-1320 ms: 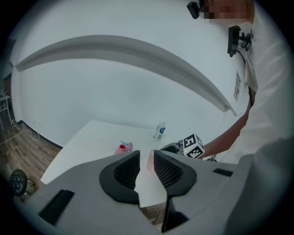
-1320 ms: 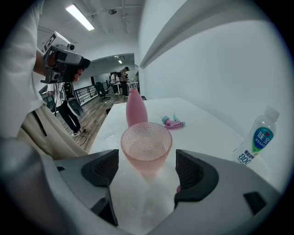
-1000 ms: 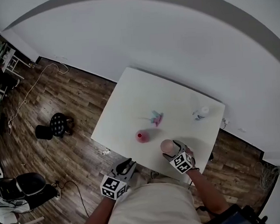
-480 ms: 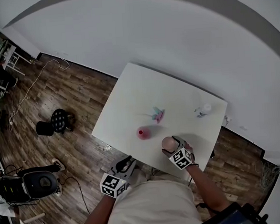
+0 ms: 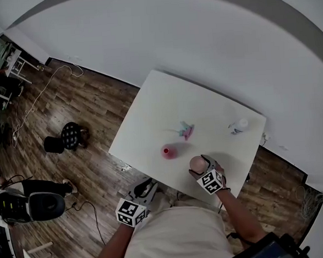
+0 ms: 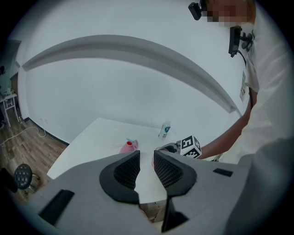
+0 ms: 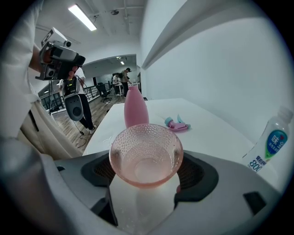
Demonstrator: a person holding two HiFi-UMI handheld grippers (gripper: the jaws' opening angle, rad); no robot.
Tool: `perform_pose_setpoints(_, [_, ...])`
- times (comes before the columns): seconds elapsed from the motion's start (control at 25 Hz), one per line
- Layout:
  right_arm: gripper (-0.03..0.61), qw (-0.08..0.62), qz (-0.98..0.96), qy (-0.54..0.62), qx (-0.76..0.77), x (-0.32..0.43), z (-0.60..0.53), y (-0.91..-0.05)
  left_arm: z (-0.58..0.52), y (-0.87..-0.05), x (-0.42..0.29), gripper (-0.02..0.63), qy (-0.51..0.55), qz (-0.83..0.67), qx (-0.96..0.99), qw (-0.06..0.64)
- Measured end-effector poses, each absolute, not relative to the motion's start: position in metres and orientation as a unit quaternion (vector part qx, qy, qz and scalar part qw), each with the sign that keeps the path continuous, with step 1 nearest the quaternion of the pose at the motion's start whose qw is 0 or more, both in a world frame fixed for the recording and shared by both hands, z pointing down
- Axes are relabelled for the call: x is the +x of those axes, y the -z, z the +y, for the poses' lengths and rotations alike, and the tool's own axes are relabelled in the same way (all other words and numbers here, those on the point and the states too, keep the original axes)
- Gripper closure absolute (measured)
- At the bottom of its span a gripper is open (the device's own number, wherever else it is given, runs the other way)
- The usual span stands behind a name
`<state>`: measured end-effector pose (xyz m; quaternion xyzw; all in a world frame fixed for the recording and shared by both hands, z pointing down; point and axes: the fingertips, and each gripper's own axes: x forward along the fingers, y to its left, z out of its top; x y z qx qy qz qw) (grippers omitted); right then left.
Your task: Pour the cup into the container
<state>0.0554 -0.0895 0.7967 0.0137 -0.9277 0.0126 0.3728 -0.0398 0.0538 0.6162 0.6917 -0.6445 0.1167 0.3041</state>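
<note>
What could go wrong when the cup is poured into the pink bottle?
The pink bottle has a narrow mouth and the cup a wide rim, so the pour may spill onto the table.
Nothing steadies the bottle: the left gripper is away from it, so a knock could tip it.

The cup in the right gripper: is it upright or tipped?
Upright. The cup sits level in the right gripper, its round mouth facing up, not yet tilted.

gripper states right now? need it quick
Left gripper: jaws slightly apart, empty.
Right gripper: closed on the cup.
</note>
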Motion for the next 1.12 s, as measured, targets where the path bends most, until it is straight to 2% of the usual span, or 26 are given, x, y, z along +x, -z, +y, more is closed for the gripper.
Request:
perform_pose_setpoints(0.72, [0.202, 0.326, -0.944, 0.001, 0.059, 0.050, -0.092, -0.794, 0.068, -0.620, -0.042, 0.520, -0.125, -0.641, 0.690, 0.312])
perform_pose_setpoints(1.12, [0.189, 0.323, -0.944, 0.011, 0.059, 0.050, -0.089, -0.799, 0.074, -0.618, -0.038, 0.522, -0.132, -0.637, 0.693, 0.311])
